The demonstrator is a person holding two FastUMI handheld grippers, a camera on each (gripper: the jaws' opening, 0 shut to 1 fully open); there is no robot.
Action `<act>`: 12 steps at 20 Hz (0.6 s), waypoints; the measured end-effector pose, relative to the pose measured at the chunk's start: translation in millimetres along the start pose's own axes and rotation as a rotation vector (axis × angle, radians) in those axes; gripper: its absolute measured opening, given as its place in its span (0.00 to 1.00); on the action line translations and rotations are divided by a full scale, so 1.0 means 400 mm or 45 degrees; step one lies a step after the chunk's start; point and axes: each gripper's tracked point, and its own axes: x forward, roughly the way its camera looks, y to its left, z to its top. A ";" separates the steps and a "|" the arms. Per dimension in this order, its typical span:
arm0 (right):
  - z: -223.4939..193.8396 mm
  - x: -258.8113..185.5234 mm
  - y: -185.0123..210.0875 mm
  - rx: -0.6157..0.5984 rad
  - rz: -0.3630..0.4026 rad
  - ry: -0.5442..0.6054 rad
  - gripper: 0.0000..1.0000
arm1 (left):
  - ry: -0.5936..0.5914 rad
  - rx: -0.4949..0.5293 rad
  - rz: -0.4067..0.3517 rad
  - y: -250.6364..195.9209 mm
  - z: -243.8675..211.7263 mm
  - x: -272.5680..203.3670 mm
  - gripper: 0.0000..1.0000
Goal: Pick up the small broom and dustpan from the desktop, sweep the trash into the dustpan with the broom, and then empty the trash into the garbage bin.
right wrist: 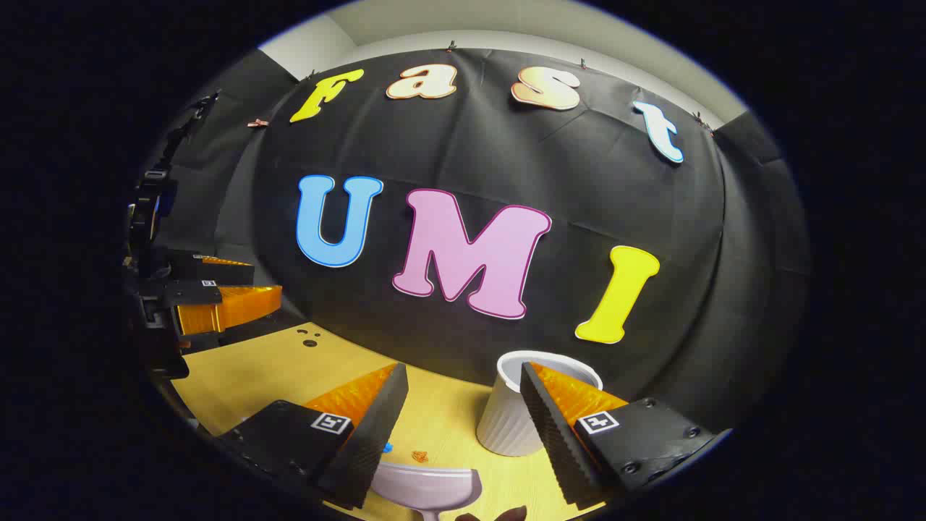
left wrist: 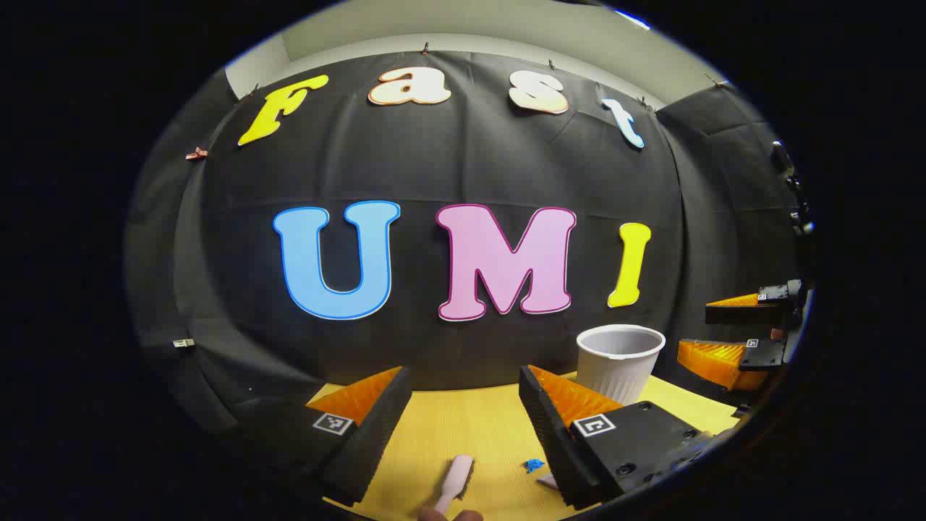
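1. The left hand-held gripper (left wrist: 463,427) stands wide above the worktop (left wrist: 463,420), holding nothing; the small broom (left wrist: 454,483) lies just below and between its 2 fingers.
2. The right hand-held gripper (right wrist: 463,427) is also wide; the dustpan (right wrist: 427,486) sits low between its fingers, apparently untouched.
3. The white garbage bin (right wrist: 506,423) stands just ahead of its right finger.
4. Small scraps of trash (right wrist: 419,456) lie before the dustpan.

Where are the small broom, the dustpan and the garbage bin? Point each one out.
small broom (left wrist: 454,481): left gripper view, on its pale handle lying on the desktop.
dustpan (right wrist: 427,486): right gripper view, on its pale scoop between the fingers.
garbage bin (left wrist: 620,362): left gripper view, on its ribbed white wall.
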 end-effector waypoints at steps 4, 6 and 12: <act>-0.007 -0.004 -0.004 0.000 -0.007 0.010 0.97 | 0.011 0.001 -0.021 -0.007 -0.006 0.008 0.95; -0.006 -0.003 -0.003 -0.008 -0.009 0.016 0.97 | 0.012 -0.001 -0.026 -0.011 -0.009 0.011 0.95; -0.012 -0.009 0.005 -0.005 -0.002 0.030 0.98 | 0.024 0.003 -0.033 -0.009 -0.021 0.011 0.95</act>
